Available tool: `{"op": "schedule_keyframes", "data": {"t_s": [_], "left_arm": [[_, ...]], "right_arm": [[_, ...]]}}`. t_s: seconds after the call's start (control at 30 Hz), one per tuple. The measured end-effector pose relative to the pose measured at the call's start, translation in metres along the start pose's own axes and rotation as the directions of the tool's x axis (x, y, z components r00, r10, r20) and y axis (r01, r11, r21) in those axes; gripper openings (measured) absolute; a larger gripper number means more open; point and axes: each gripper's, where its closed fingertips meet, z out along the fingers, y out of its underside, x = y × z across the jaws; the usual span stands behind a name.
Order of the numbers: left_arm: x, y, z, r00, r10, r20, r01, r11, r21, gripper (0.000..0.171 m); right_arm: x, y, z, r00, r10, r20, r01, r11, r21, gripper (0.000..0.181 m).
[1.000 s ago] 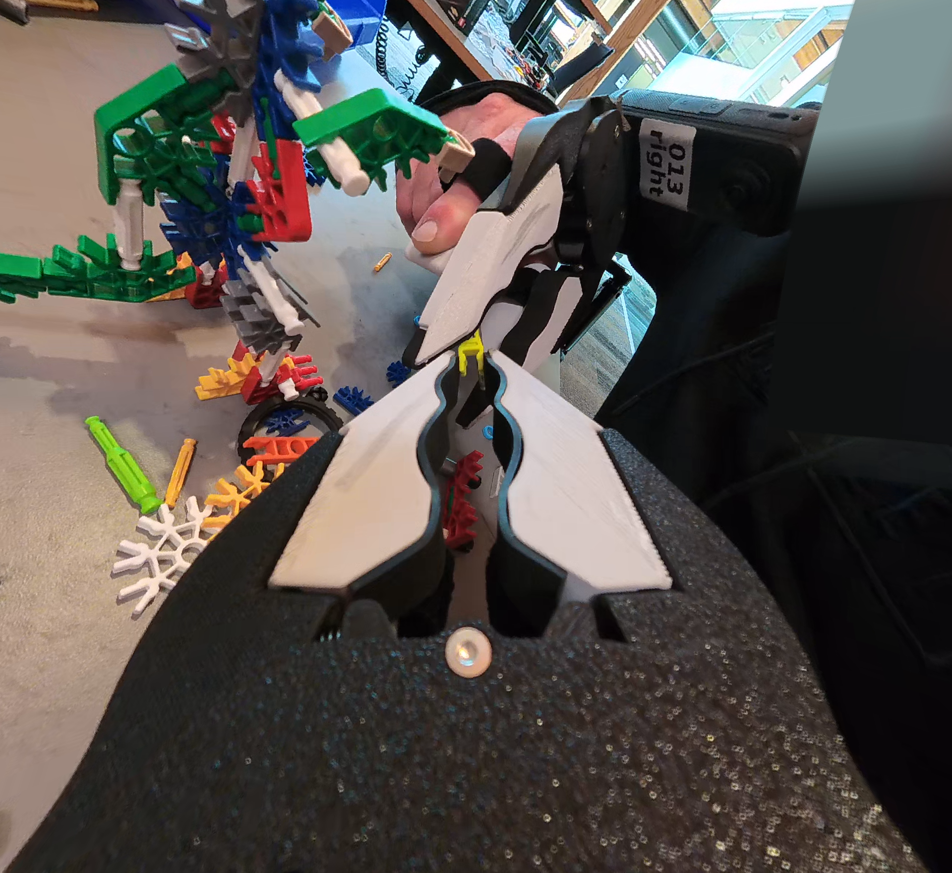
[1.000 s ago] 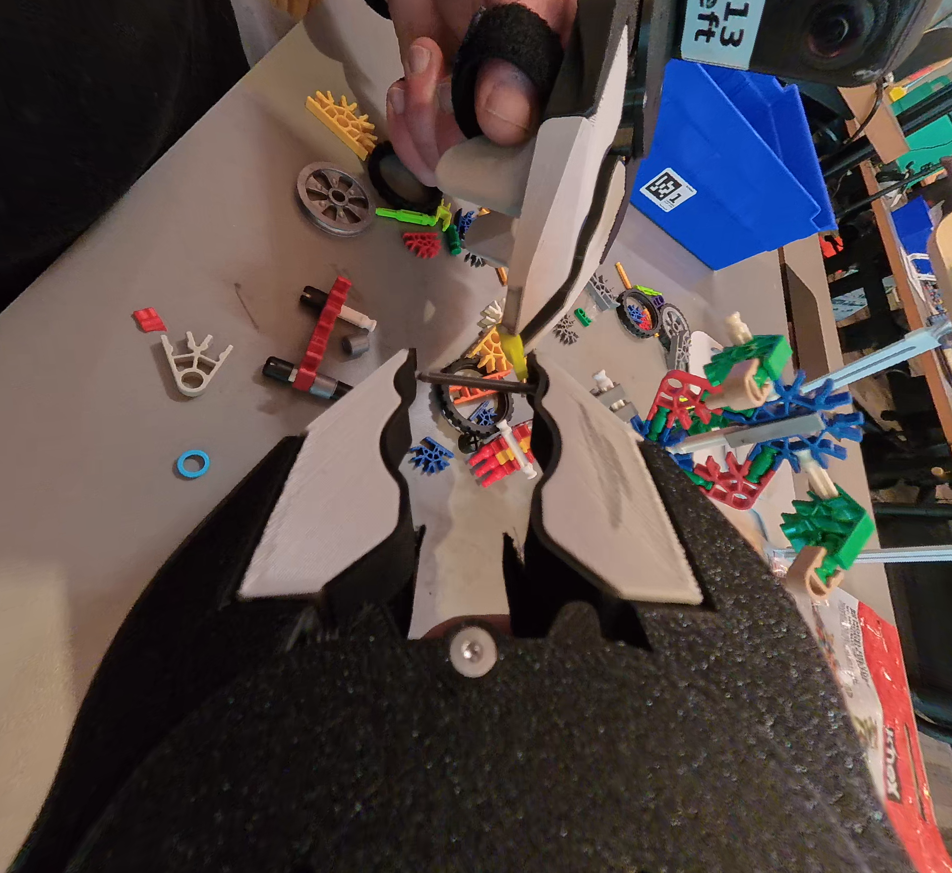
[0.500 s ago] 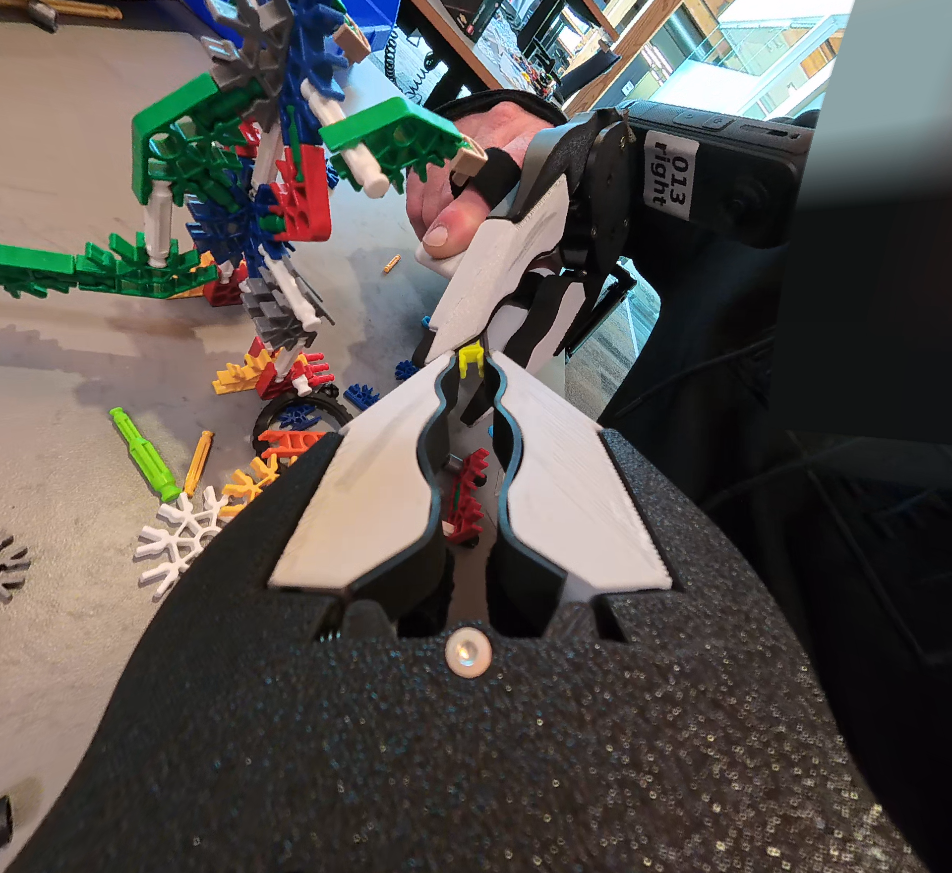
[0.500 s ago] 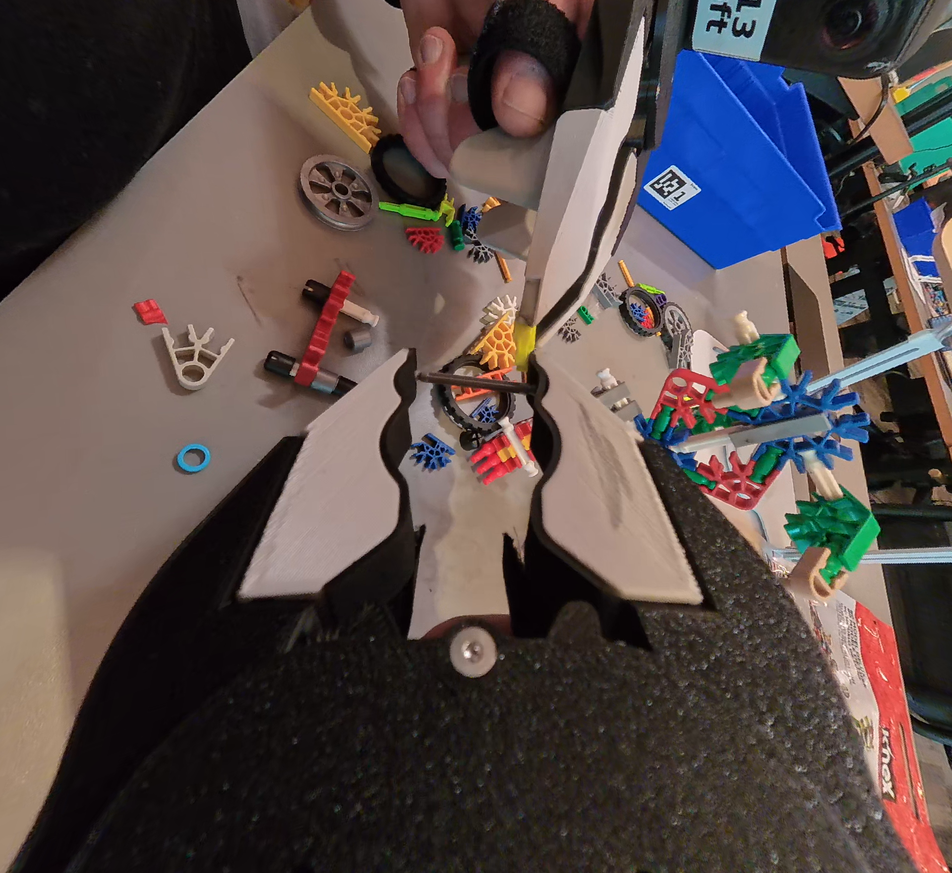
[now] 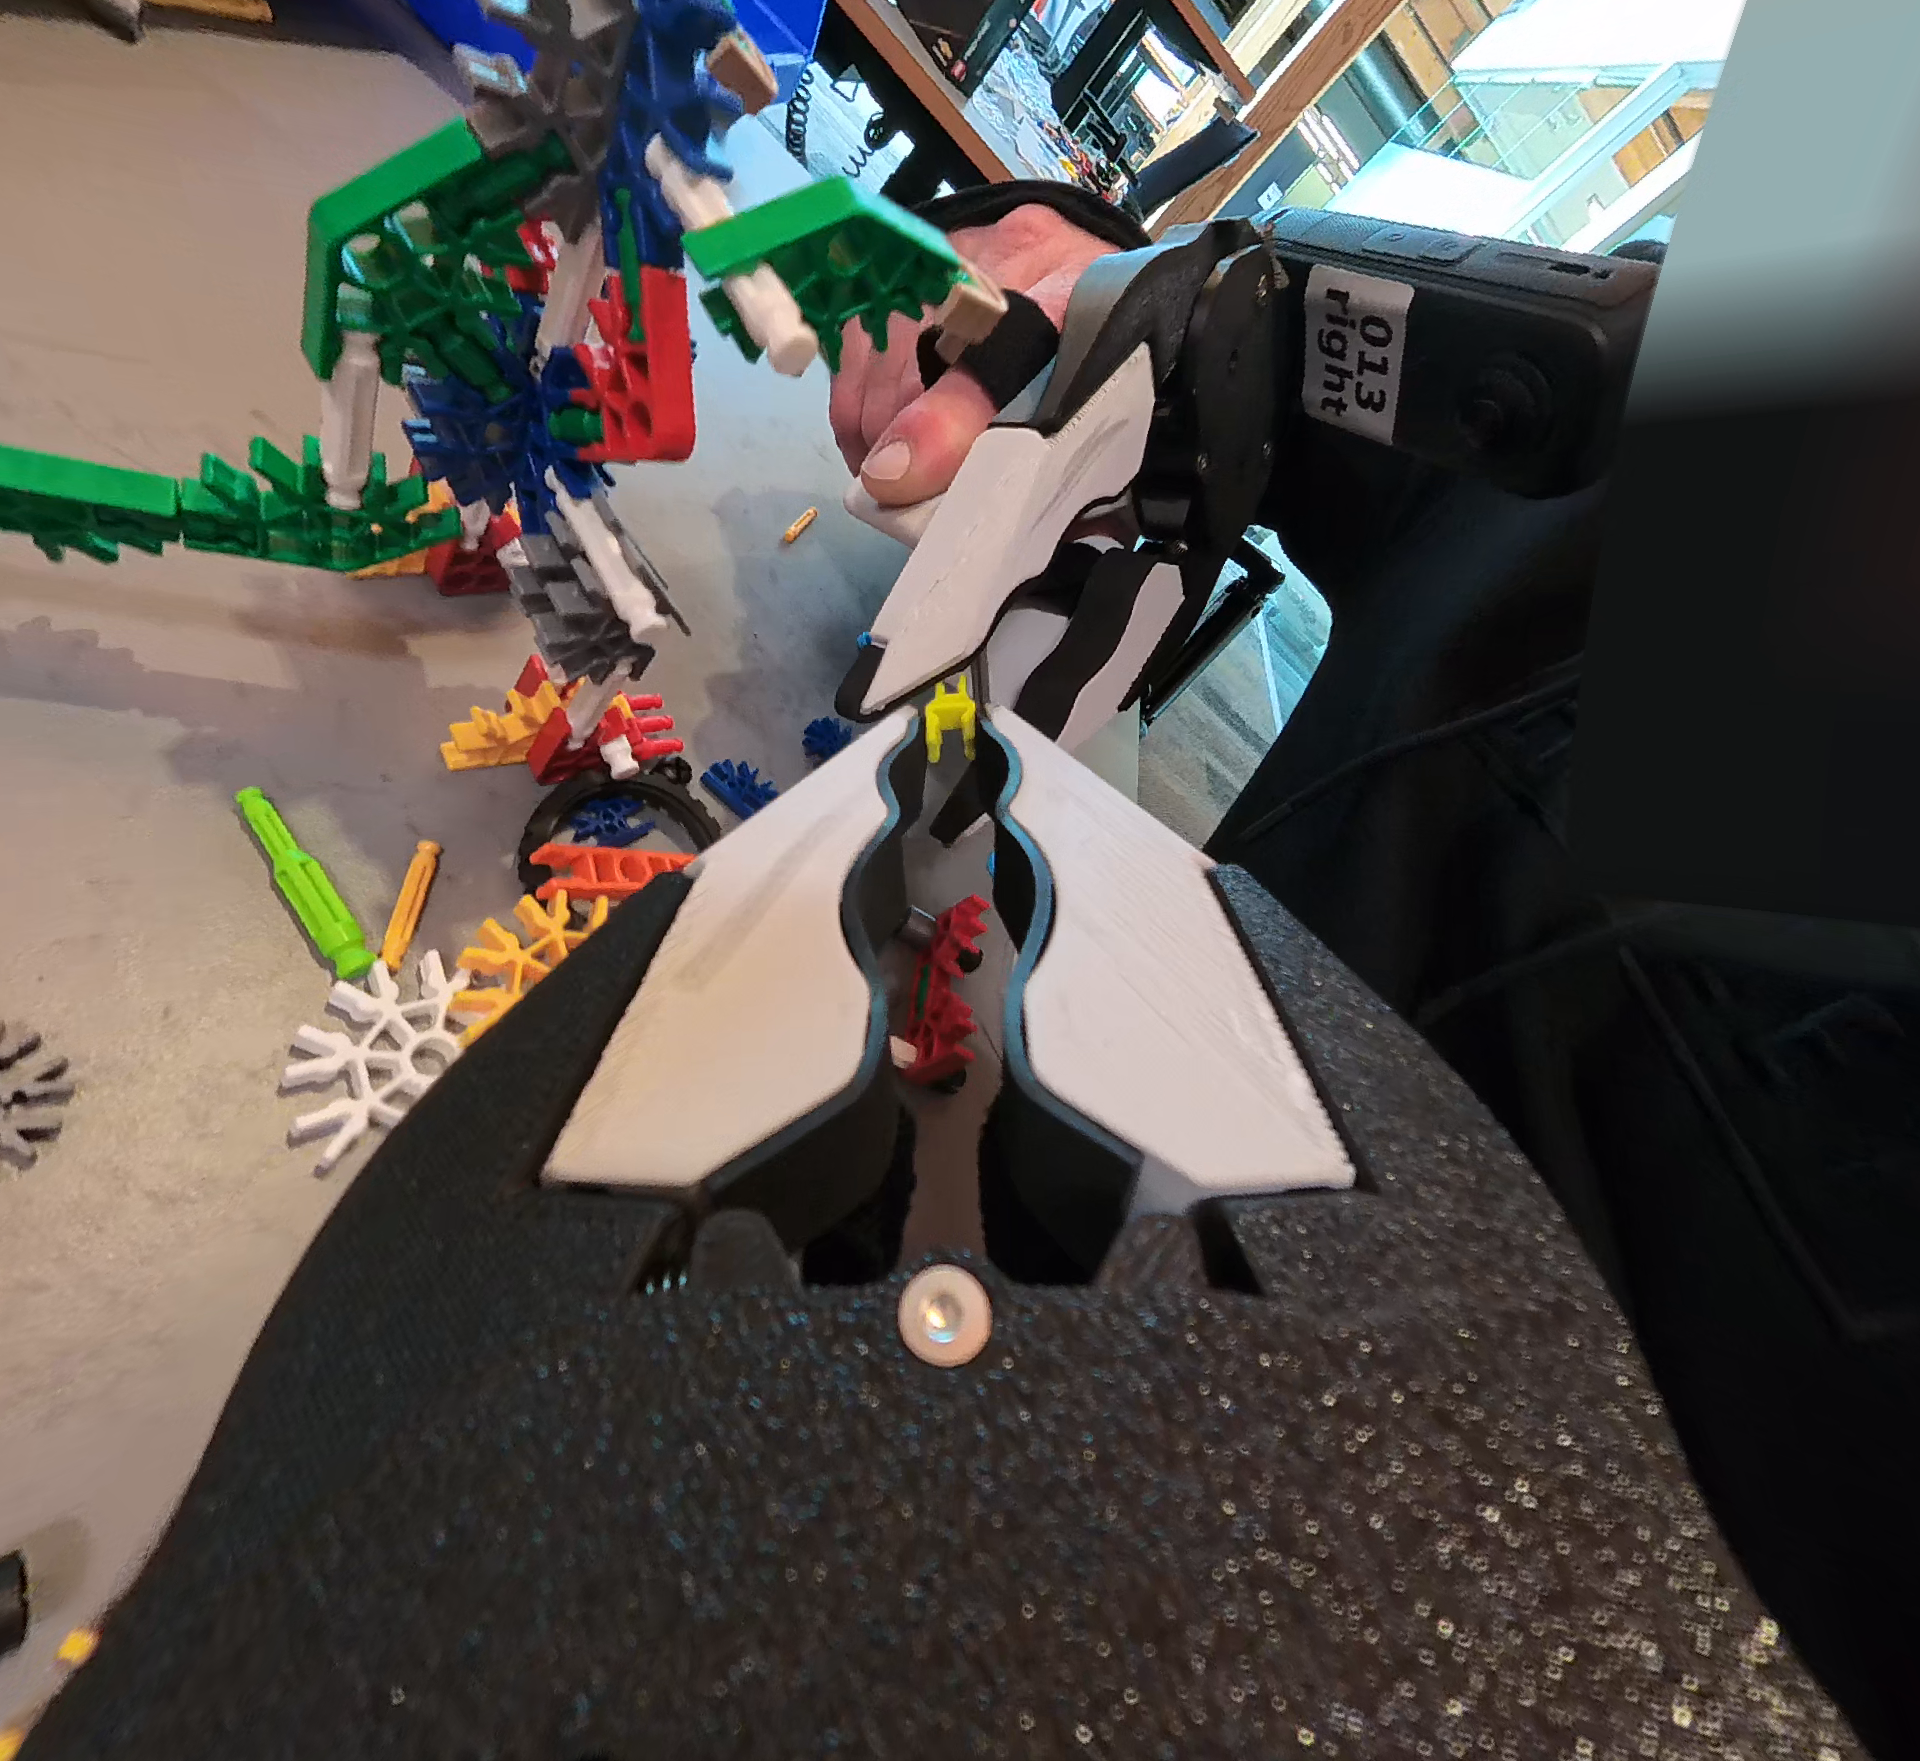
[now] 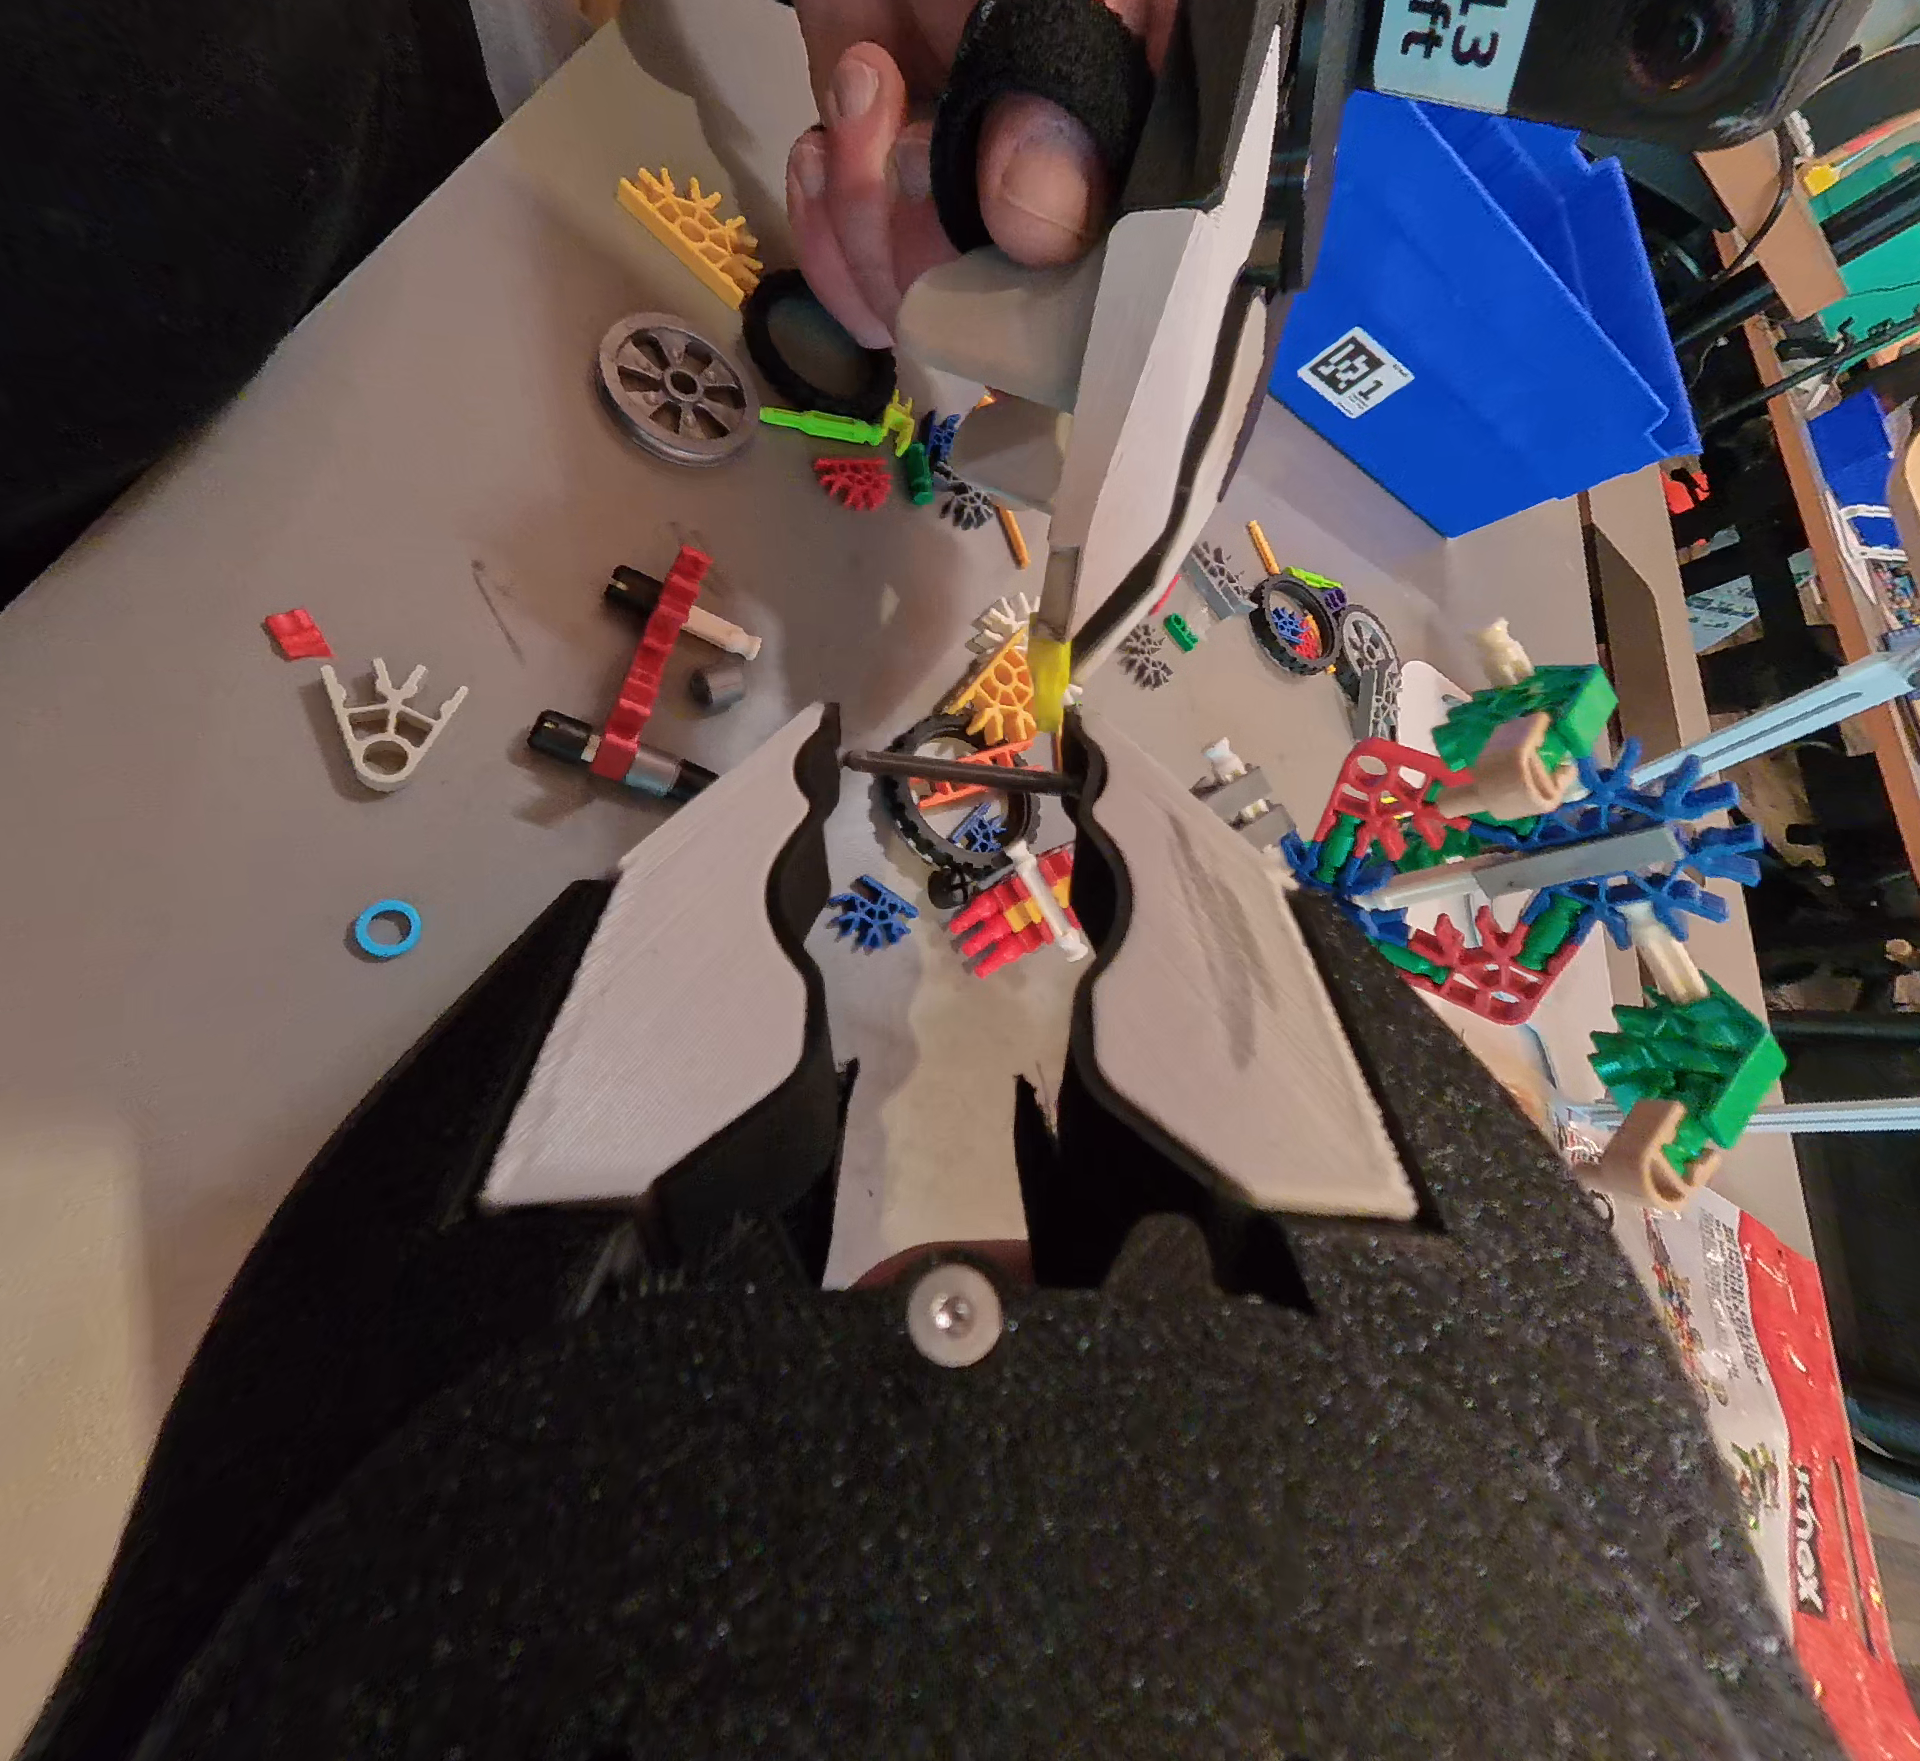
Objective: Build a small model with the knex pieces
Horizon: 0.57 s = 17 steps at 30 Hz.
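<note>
Here, left hand-held gripper (image 5: 951, 724) is closed on a small yellow connector (image 5: 948, 720), pinched at the very tips; same piece shows in right wrist view (image 6: 1047, 677) sticking out below those tips. Right hand-held gripper (image 6: 951, 755) has its jaws apart w/ a thin black rod (image 6: 956, 769) spanning the gap tip to tip, so it grips the rod by its ends. Rod's far end sits right at the yellow connector; can't tell if it's seated in it. Both are held above the counter (image 6: 312, 464), not resting on it.

Below the tips: black tyre (image 6: 951, 812) w/ an orange connector (image 6: 961, 776) inside it, blue snowflake connector (image 6: 873, 911) and a red/yellow cluster (image 6: 1013, 911) just beside. Further left on counter: red connector on two black rods (image 6: 649, 672), grey fan-shaped connector (image 6: 390, 724), blue ring (image 6: 387, 929), small red chip (image 6: 298, 634). Near the person's left hand (image 6: 935, 101): grey spoked wheel (image 6: 677, 390), black tyre (image 6: 816, 345), yellow connector strip (image 6: 691, 231).

Right side: multicolour built model (image 6: 1507, 880) of green, blue, red connectors & grey rods; in left wrist view it stands tall (image 5: 551, 309). Behind: blue bin (image 6: 1475, 329). Loose lime-green rod (image 5: 301, 880) and white snowflake connector (image 5: 374, 1057) lie on counter left of the left unit.
</note>
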Motion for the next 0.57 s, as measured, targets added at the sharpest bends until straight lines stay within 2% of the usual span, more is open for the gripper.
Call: {"op": "schedule_keyframes", "data": {"t_s": [0.2, 0.4, 0.57], "left_arm": [[0.000, -0.002, -0.003, 1.000, 0.003, 0.007, -0.003, 1.000, 0.012, 0.006], [-0.004, -0.008, -0.019, 0.999, -0.004, 0.038, 0.002, 0.999, 0.053, 0.006], [0.004, 0.007, -0.002, 1.000, -0.024, 0.011, 0.024, 0.999, 0.021, 0.006]], "right_arm": [[0.001, -0.001, 0.000, 1.000, 0.008, -0.003, -0.008, 1.000, 0.005, 0.041], [0.001, -0.001, 0.000, 1.000, 0.015, 0.002, -0.015, 1.000, 0.010, 0.042], [0.003, -0.001, 0.000, 0.999, 0.040, 0.003, -0.041, 0.999, 0.014, 0.042]]}}
